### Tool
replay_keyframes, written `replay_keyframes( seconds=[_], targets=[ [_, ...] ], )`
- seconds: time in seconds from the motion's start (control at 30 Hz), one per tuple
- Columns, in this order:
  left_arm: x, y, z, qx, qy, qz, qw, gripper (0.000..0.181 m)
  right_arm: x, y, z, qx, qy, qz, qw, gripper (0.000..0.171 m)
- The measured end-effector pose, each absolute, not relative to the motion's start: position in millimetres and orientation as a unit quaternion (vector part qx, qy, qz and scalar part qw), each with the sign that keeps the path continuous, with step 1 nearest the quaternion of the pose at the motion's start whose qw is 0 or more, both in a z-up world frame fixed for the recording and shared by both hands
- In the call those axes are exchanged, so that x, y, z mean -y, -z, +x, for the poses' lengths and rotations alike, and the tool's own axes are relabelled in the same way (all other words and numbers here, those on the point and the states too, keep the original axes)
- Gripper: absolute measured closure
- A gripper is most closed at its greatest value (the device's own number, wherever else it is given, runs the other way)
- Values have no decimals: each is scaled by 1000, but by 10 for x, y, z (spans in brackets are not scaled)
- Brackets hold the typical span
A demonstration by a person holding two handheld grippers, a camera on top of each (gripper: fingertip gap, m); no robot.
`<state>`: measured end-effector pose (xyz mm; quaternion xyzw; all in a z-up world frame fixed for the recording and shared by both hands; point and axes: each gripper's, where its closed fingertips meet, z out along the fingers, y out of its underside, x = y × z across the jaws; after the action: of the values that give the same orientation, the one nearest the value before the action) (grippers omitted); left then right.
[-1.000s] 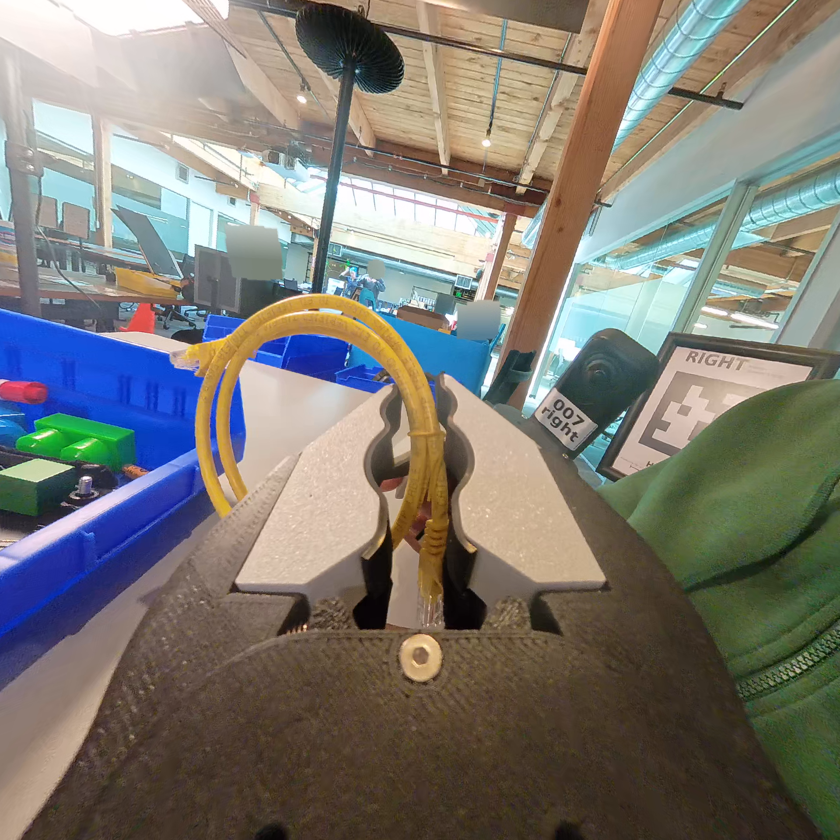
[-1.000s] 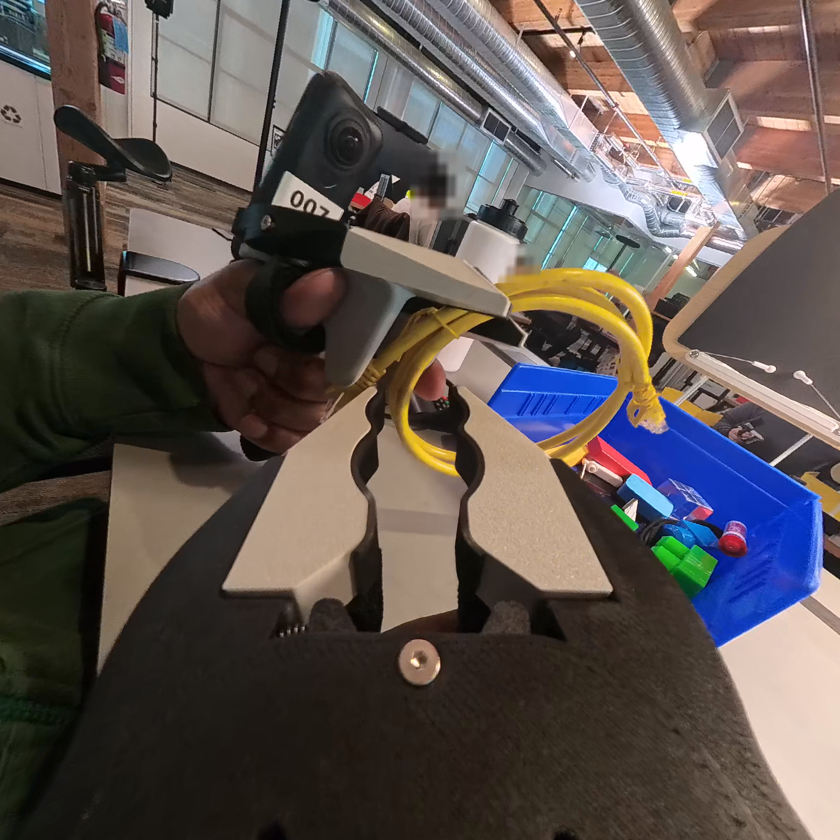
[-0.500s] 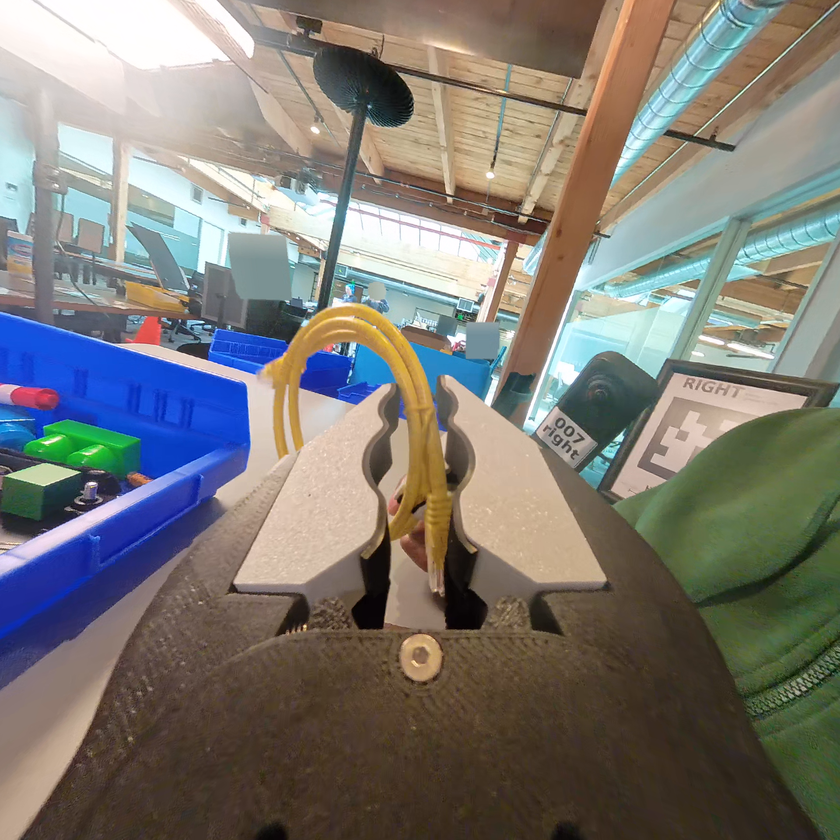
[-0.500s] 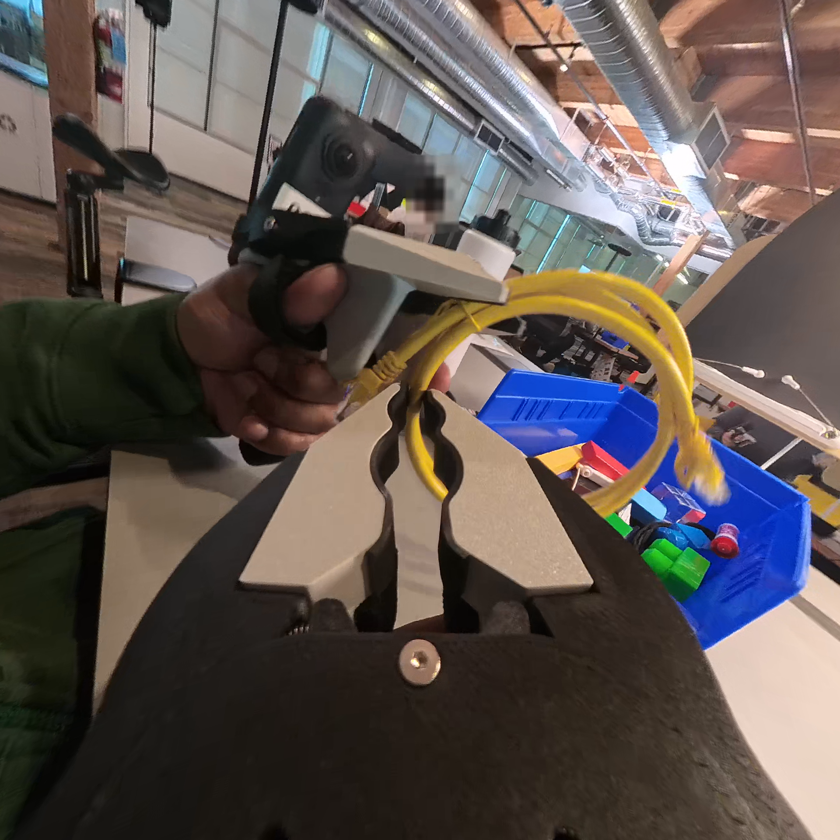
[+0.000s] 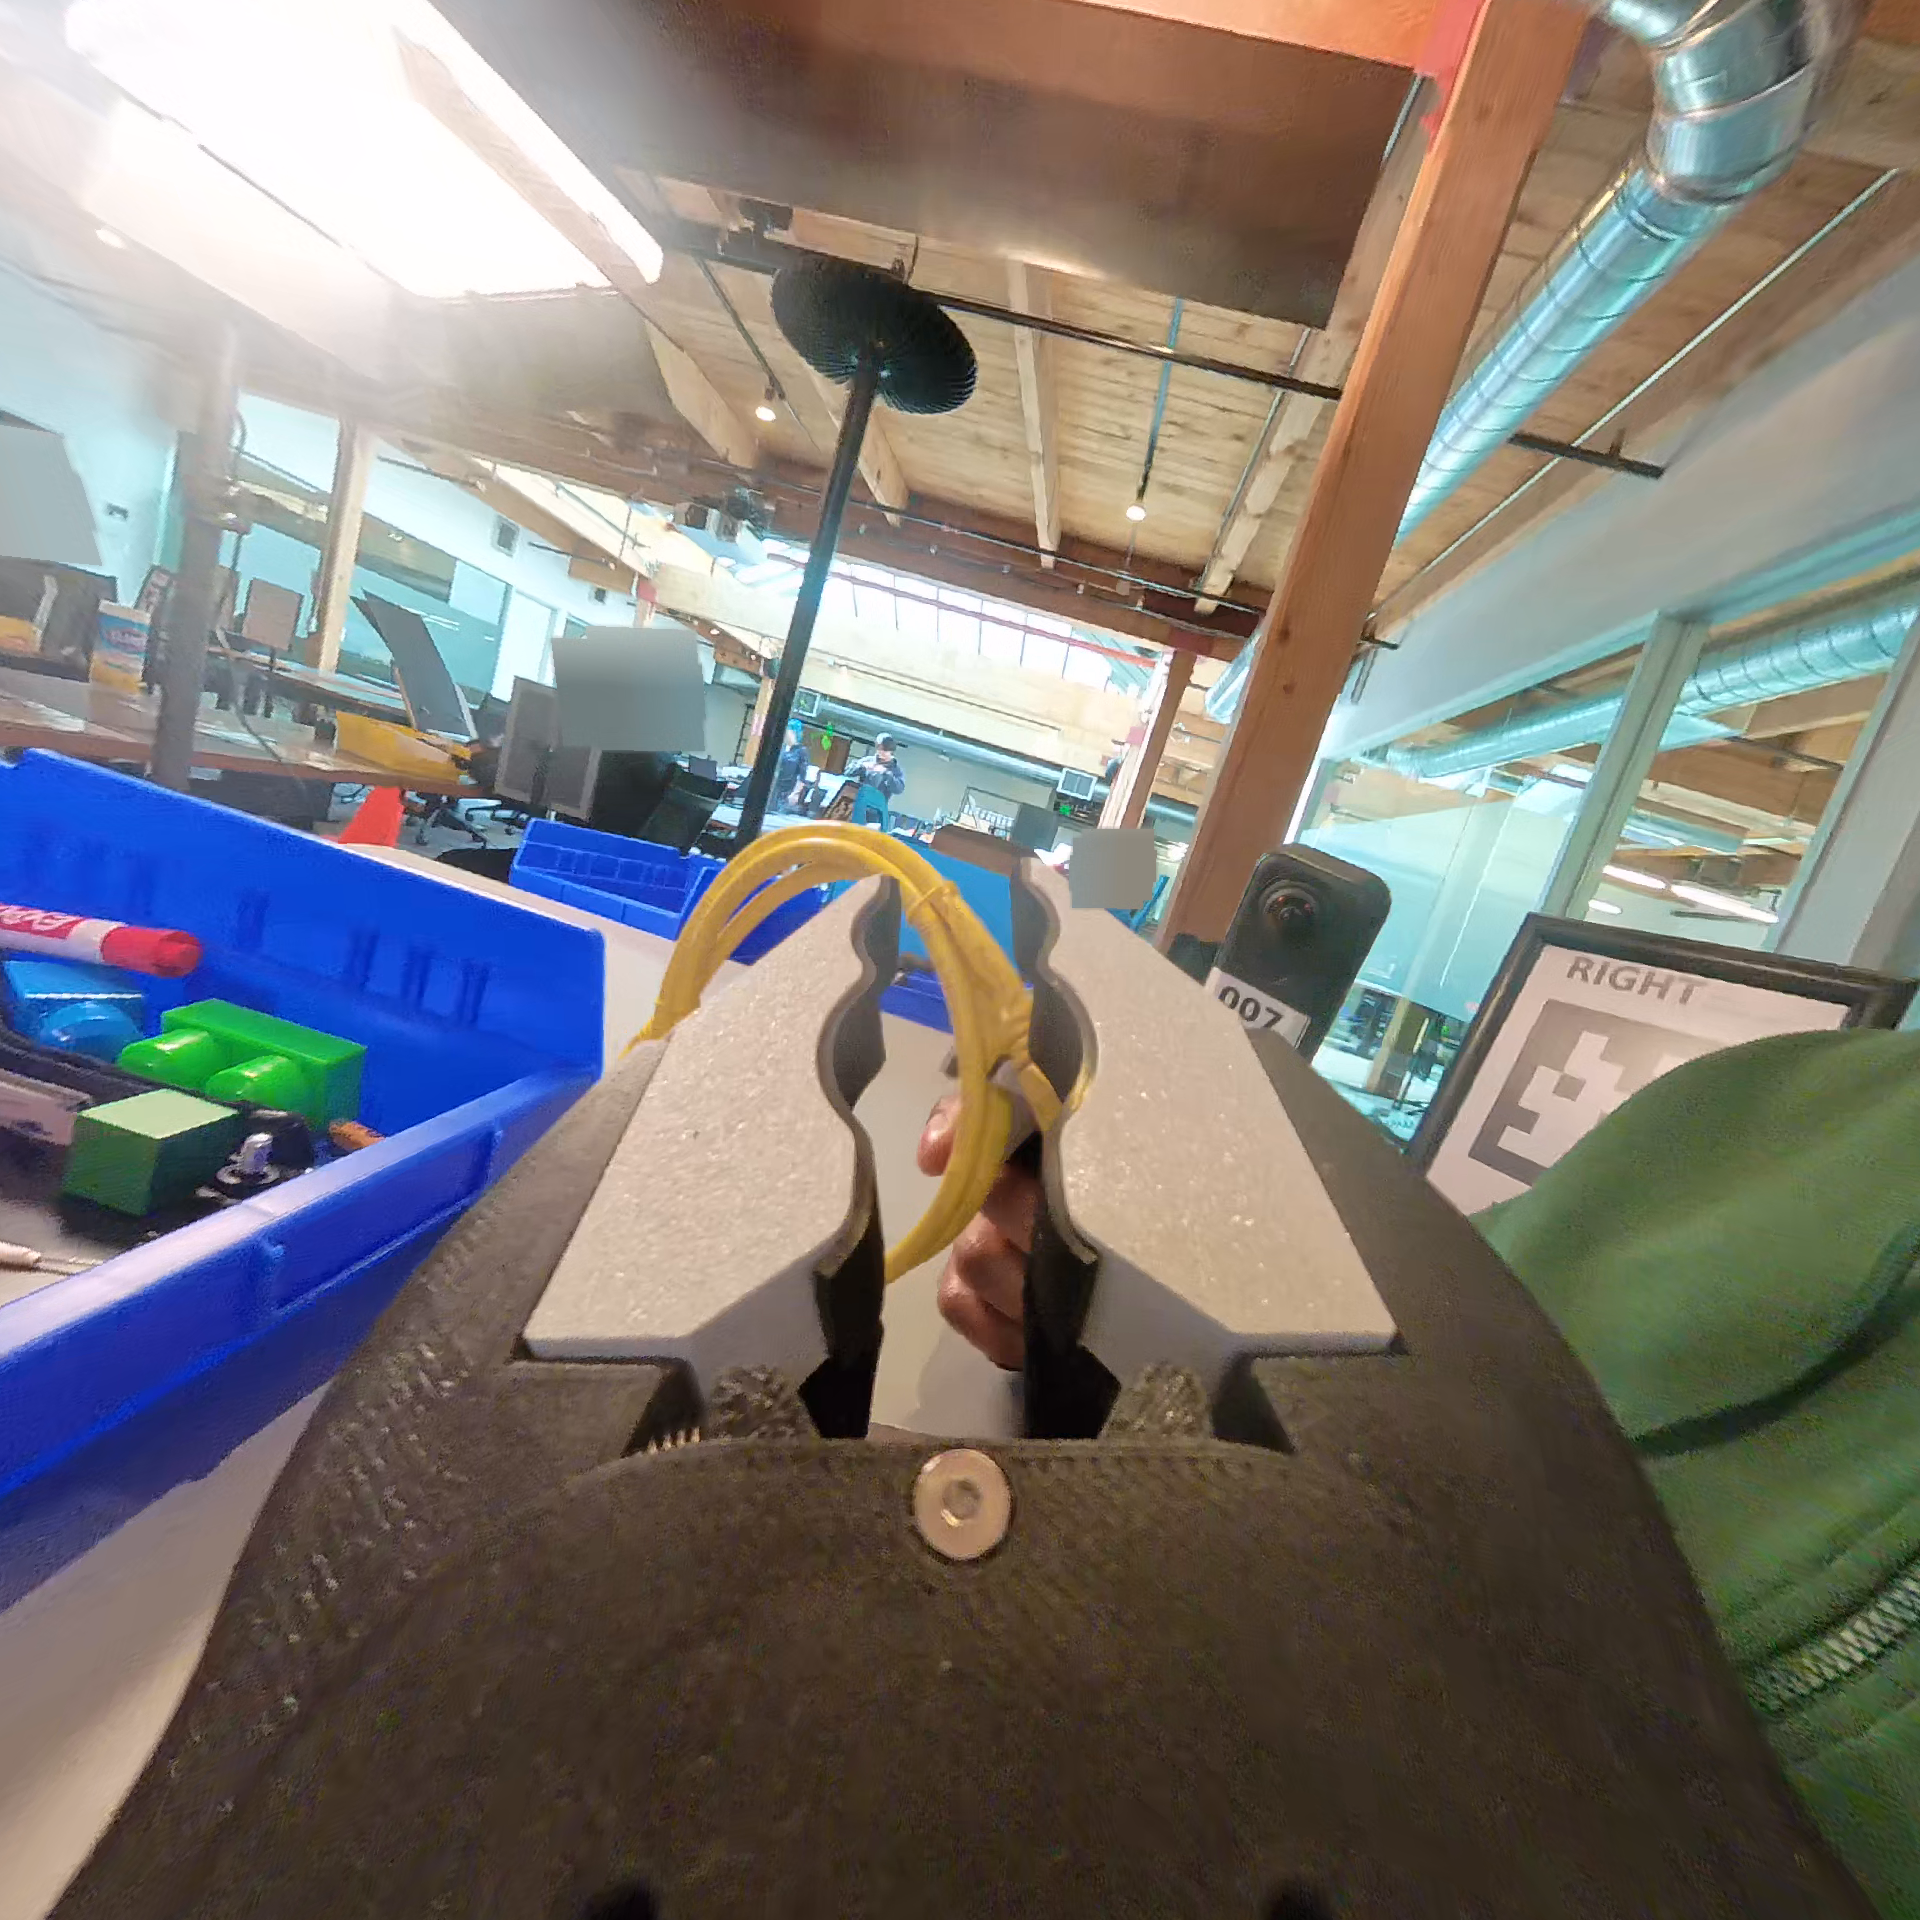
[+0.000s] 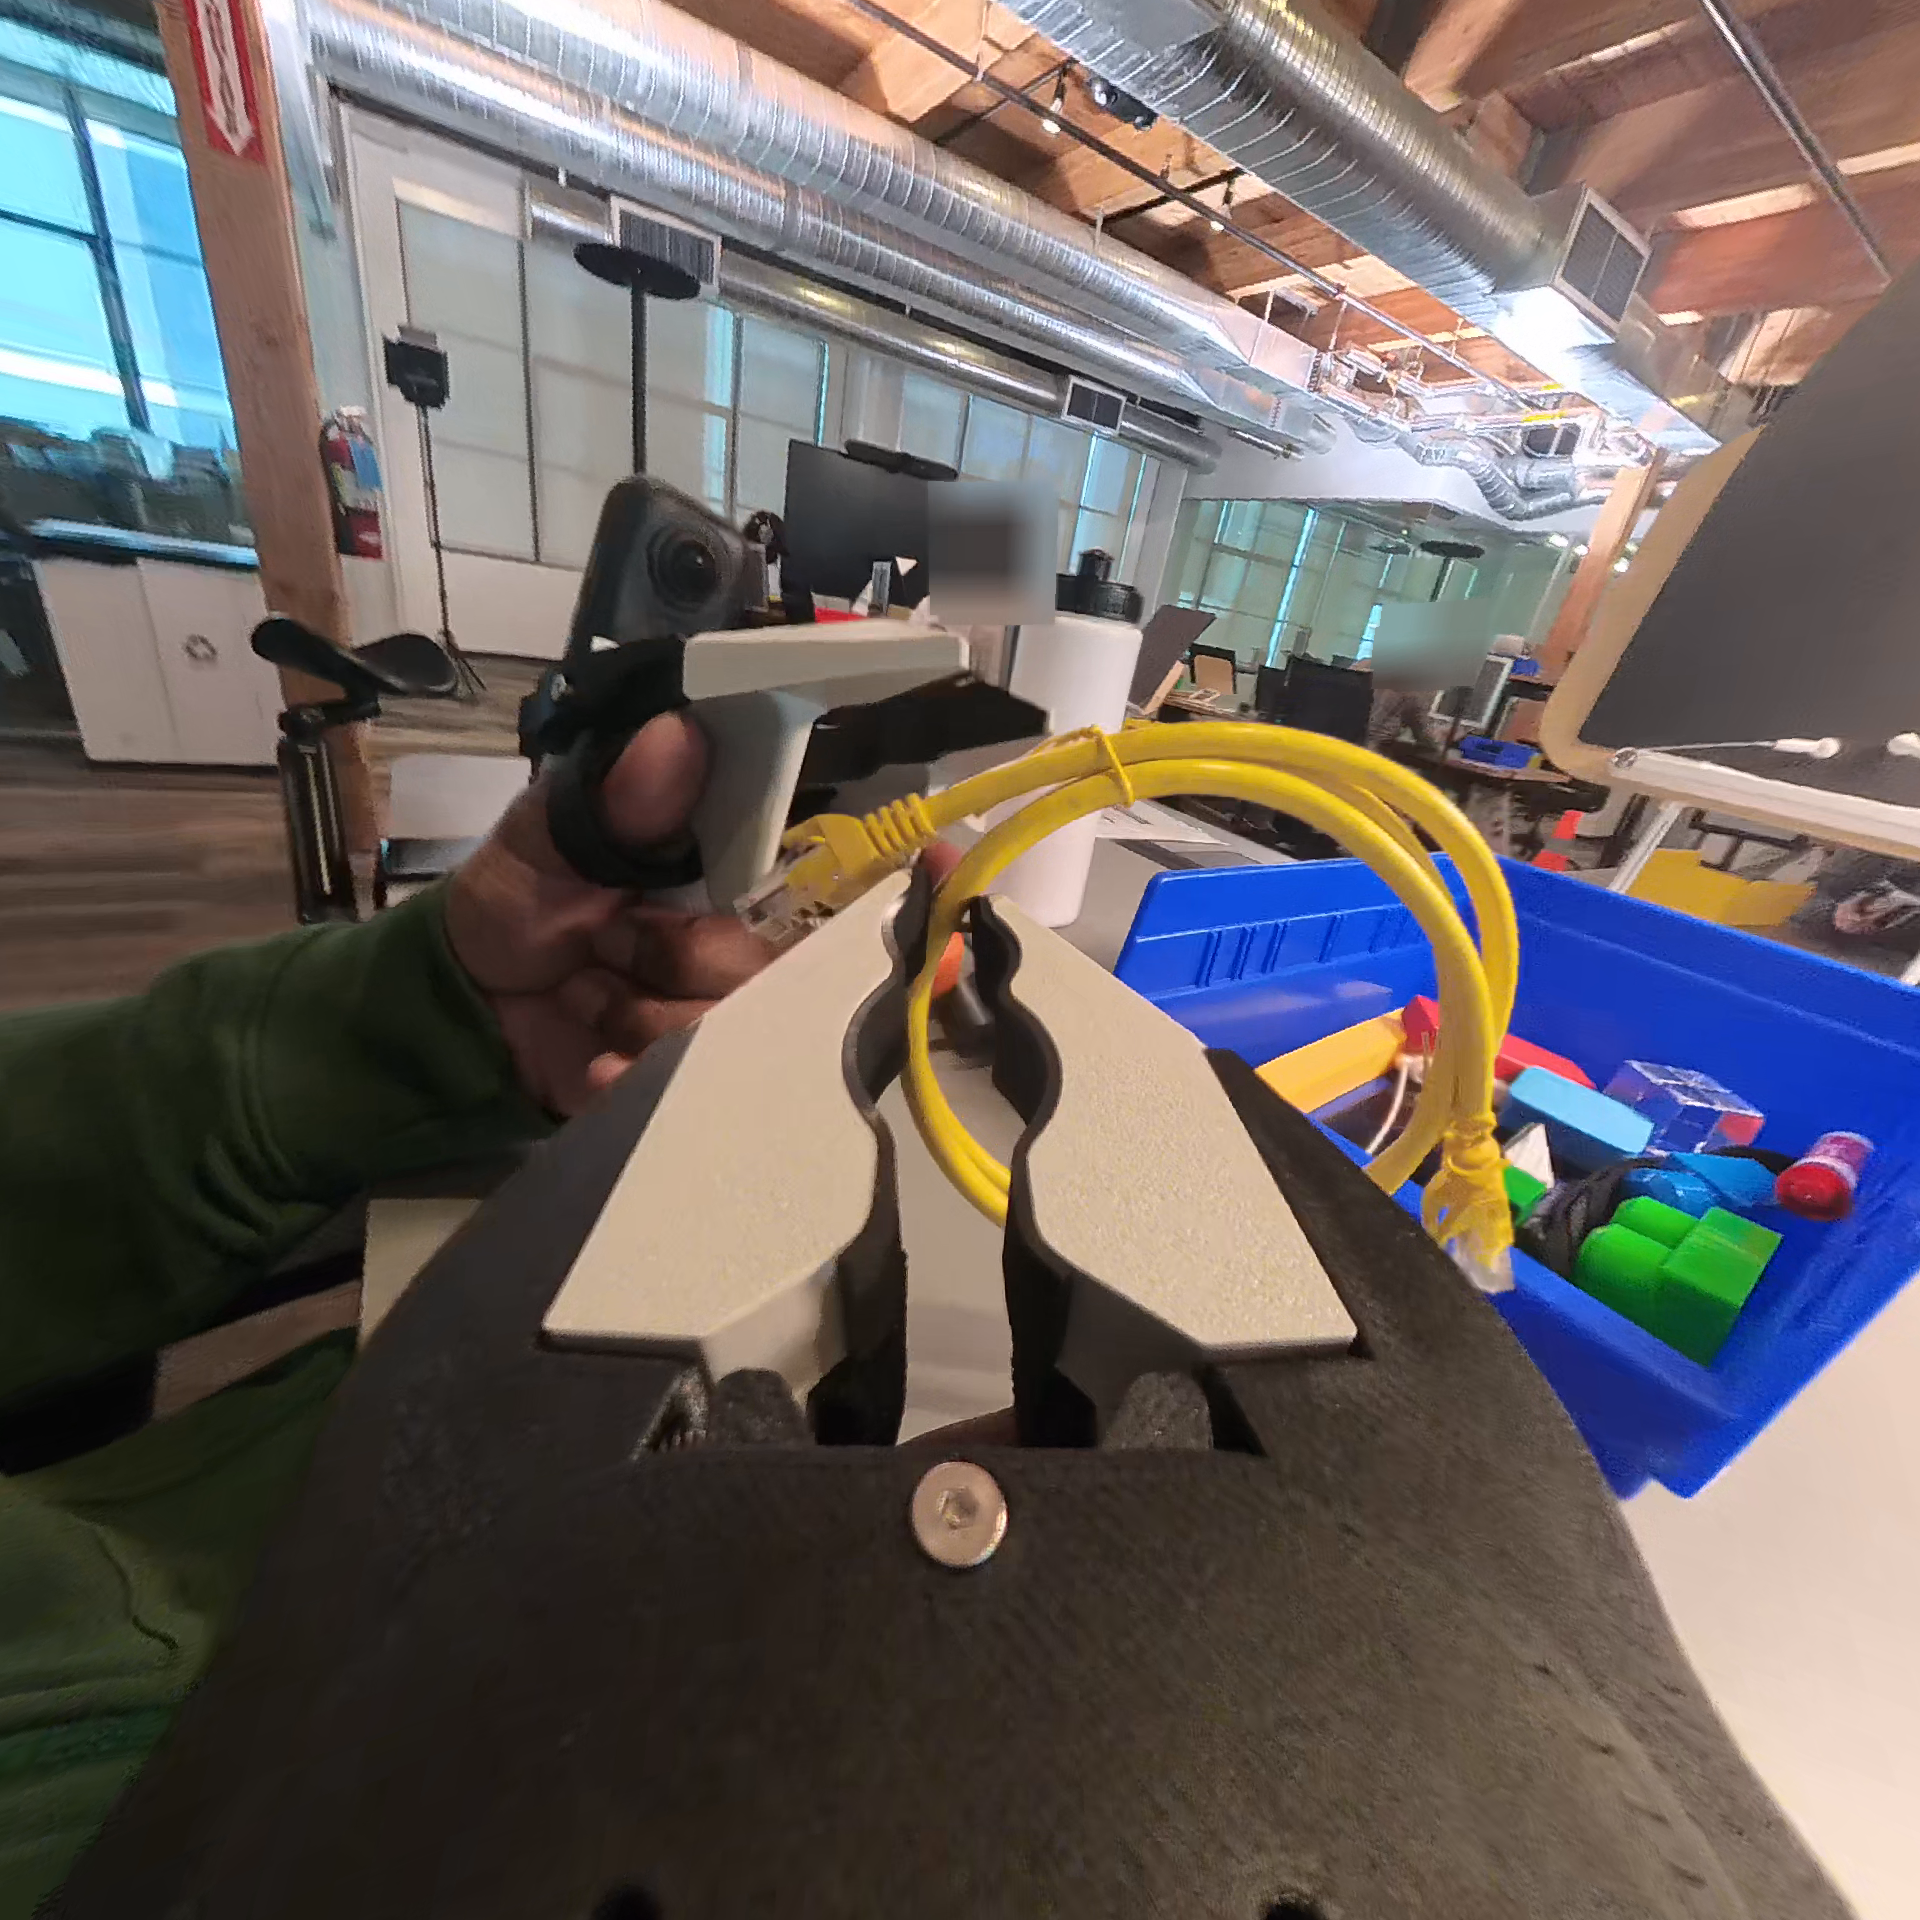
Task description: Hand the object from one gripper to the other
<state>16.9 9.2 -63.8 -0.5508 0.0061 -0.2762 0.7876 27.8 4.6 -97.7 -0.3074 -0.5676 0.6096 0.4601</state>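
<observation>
Yellow cable (image 6: 1226,774), coiled and tied, hangs in air above worktop (image 6: 1818,1621), beside blue bin (image 6: 1704,997). Right gripper (image 6: 940,914) fingers (image 6: 1143,1143) clamped on coil's lower loop; one plug dangles over bin, other plug points toward left gripper (image 6: 935,717). Left gripper (image 5: 951,894) fingers (image 5: 727,1122) apart, cable passing between them, touching right finger's inner edge. Bin holds green blocks (image 6: 1673,1273), red-capped marker (image 5: 99,948). Green sleeve (image 6: 239,1081) at hand (image 6: 582,935).

I see a yellow cable (image 6: 1226,769), blue bin (image 6: 1704,997), green blocks (image 6: 1673,1262). My gripper fingers (image 6: 758,1153) grey on black; sleeve (image 6: 208,1122) dark green.
</observation>
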Motion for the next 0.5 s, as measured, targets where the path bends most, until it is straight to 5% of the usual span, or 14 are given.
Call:
replay_keyframes(
  seconds=[0.5],
  targets=[
    [-226, 855, 360, -45, 252, -612, 748, 150, -264, 738, 358, 475, -718, -334, 383, 164]
  ],
)
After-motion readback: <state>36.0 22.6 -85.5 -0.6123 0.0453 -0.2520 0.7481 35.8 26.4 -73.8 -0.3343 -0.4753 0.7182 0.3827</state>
